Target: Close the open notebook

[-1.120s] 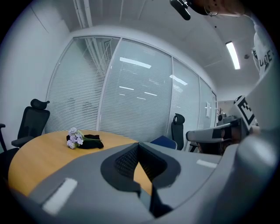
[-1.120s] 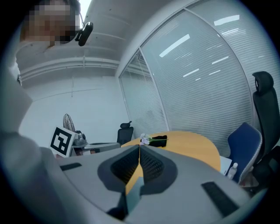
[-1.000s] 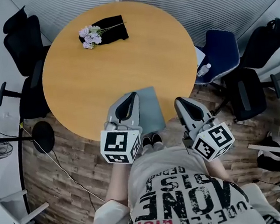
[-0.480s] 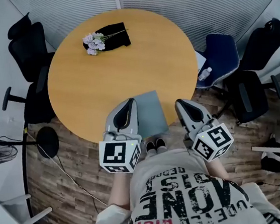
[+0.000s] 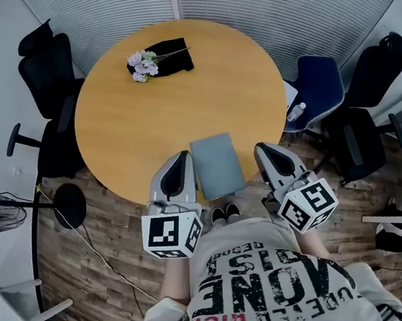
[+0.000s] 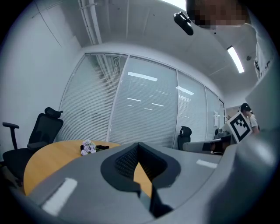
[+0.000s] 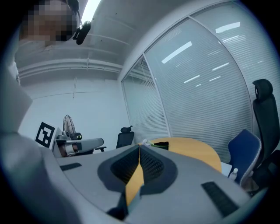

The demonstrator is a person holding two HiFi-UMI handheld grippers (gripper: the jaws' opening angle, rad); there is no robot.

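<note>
The person holds both grippers out in front of the chest, side by side, each pointing roughly level across the table, with the square-marker cubes nearest the body. The left gripper [image 5: 182, 155] lies just beside the left edge of the notebook [image 5: 217, 165]; in its own view the 2 jaws meet at their tips and hold nothing, and only a thin wedge of tabletop shows behind them. The right gripper [image 5: 262, 146] sits a little apart from the notebook's right edge, over the table's rim, its jaws likewise pressed together at the tips and empty. Whether either gripper touches the notebook cannot be told. The notebook is closed, a flat rectangle with a plain, matte grey cover, lying between the 2 grippers at the near edge of the table [image 5: 131, 121], which is round with a smooth orange-brown wooden top. The grippers have smooth grey plastic shells, and their inner pads are dark and finely ribbed. At the far side of the table a small bunch of pale purple flowers [image 5: 140, 62] rests on a folded black cloth [image 5: 170, 59]. Black office chairs [image 5: 47, 66] stand on the left, and a blue chair [image 5: 320, 80] stands on the right.
</note>
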